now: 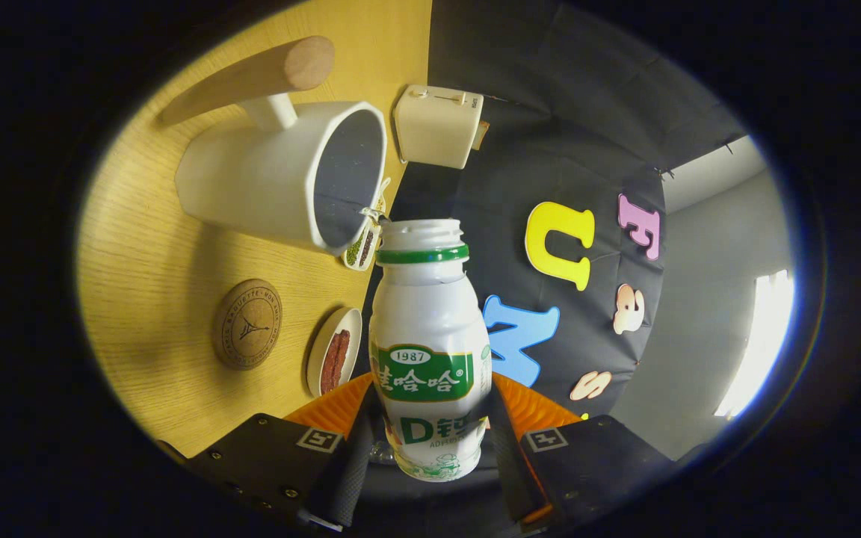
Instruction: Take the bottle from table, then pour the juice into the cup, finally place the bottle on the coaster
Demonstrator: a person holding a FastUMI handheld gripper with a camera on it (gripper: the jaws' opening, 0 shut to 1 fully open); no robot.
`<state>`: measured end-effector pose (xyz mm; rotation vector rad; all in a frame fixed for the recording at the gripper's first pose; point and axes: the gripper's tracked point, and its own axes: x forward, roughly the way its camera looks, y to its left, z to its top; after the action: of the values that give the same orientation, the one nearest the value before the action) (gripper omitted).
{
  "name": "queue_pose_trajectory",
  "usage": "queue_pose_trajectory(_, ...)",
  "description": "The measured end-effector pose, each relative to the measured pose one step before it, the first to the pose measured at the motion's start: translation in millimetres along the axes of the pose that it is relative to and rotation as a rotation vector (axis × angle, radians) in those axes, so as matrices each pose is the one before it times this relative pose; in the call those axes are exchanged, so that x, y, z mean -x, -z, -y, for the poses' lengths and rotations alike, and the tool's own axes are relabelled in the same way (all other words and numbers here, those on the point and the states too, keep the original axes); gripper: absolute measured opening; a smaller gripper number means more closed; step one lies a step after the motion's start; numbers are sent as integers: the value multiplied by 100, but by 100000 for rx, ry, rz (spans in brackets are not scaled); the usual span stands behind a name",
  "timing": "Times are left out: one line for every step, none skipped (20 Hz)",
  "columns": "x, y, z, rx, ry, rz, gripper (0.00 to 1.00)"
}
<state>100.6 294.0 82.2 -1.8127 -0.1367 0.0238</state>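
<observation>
Wood-grain bench [146, 246] across the left of the frame, smooth and pale, seen rolled on its side. White cup [281, 175] upper left of centre: glossy ceramic, faceted walls, rounded wooden handle, dark mouth turned toward the bottle lip. Small plastic bottle [430, 344] at centre, cap off, green neck ring, glossy printed label, clamped at the lower body between both fingers of the hand-held gripper [430, 448], closed only to the bottle's width. Cream boxy device [438, 125] above the bottle. Round wooden coaster [247, 323] lower left, engraved, near a small oval dish [335, 351].

Likely risks: juice missing the rim, since the lip sits just off the cup's edge; slipping of the slick bottle in the tilted grip; a knock against the cup.
</observation>
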Motion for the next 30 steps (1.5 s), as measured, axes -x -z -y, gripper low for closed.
queue_pose_trajectory(19,-10,14,198,124,23,74)
queue_pose_trajectory(10,-22,42,199,182,-17,74)
queue_pose_trajectory(-50,45,25,123,141,21,74)
queue_pose_trajectory(5,19,5,127,123,-59,74)
queue_pose_trajectory(-6,-17,21,227,205,-43,74)
queue_pose_trajectory(34,-54,49,392,187,14,74)
queue_pose_trajectory(-6,-30,31,497,253,41,73)
queue_pose_trajectory(32,0,23,432,230,-28,74)
queue_pose_trajectory(-15,6,38,438,241,134,74)
queue_pose_trajectory(-2,28,43,450,327,16,74)
queue_pose_trajectory(11,-74,73,470,386,170,74)
queue_pose_trajectory(61,-6,62,463,468,94,73)
queue_pose_trajectory(-63,34,49,548,539,103,74)
queue_pose_trajectory(-27,-21,50,424,435,70,73)
queue_pose_trajectory(-43,64,-34,337,386,91,73)
queue_pose_trajectory(-30,25,47,383,332,102,73)
queue_pose_trajectory(23,-106,19,412,525,-31,73)
queue_pose_trajectory(65,-56,23,353,318,9,73)
queue_pose_trajectory(23,-49,35,301,419,44,73)
queue_pose_trajectory(32,-88,9,266,322,201,73)
queue_pose_trajectory(-58,73,57,265,402,113,73)
queue_pose_trajectory(-17,16,4,306,312,28,73)
queue_pose_trajectory(113,-25,83,282,280,34,73)
queue_pose_trajectory(216,-68,11,215,122,56,74)
queue_pose_trajectory(34,-107,-14,341,344,248,73)
queue_pose_trajectory(78,-93,-36,331,231,165,73)
queue_pose_trajectory(-11,-18,14,377,314,194,73)
queue_pose_trajectory(93,-67,-15,351,213,168,73)
queue_pose_trajectory(36,-39,11,189,383,232,73)
queue_pose_trajectory(125,-44,-39,299,132,132,73)
